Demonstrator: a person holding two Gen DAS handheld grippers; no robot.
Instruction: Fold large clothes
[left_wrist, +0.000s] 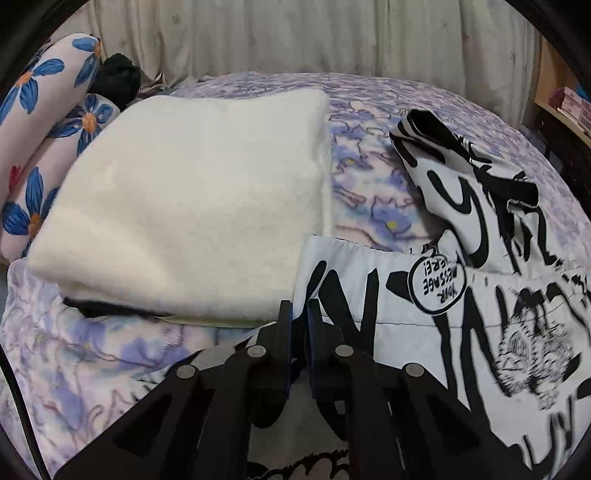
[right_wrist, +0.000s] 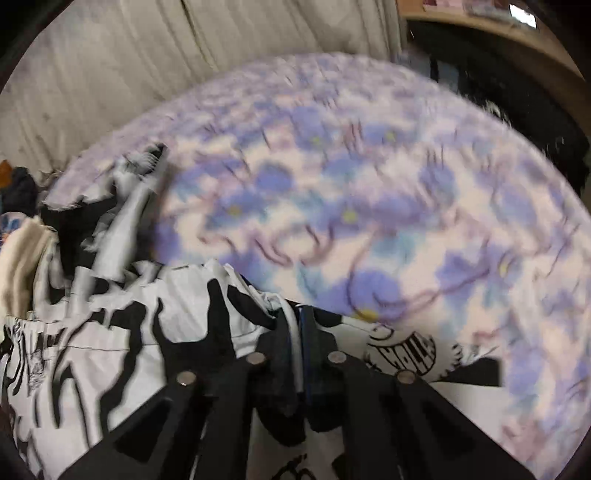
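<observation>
Left wrist view: the left gripper (left_wrist: 298, 310) has its 2 jaws drawn almost together at the near left corner of the black-and-white printed garment (left_wrist: 461, 314), and the hem appears pinched between them, though the cloth at the very tips is hard to make out. That garment lies spread on the purple floral bedspread (left_wrist: 369, 177), with 1 sleeve or flap (left_wrist: 469, 184) already turned back on itself at the far right. Just beside it on the left sits a folded cream blanket (left_wrist: 192, 199), its edge touching the garment's corner; 2 floral pillows (left_wrist: 48, 122) lie beyond, against the curtain (left_wrist: 295, 37).

Right wrist view: blurred by motion. The right gripper (right_wrist: 300, 317) is likewise closed down to a sliver, and a thin white fold of the same garment clearly passes between its jaws at the far right edge of the fabric. Bedspread fills the space beyond.

Handling, as a judgement: thin woven cotton, light and limp, with no stiffness to hold a shape, so it will sag between the 2 pinch points and drag on the bedspread. Corners and hems are the sound places to hold, since the doubled seam gives the pads something to bite; keeping the edge taut between both grips should make the fold land flat
</observation>
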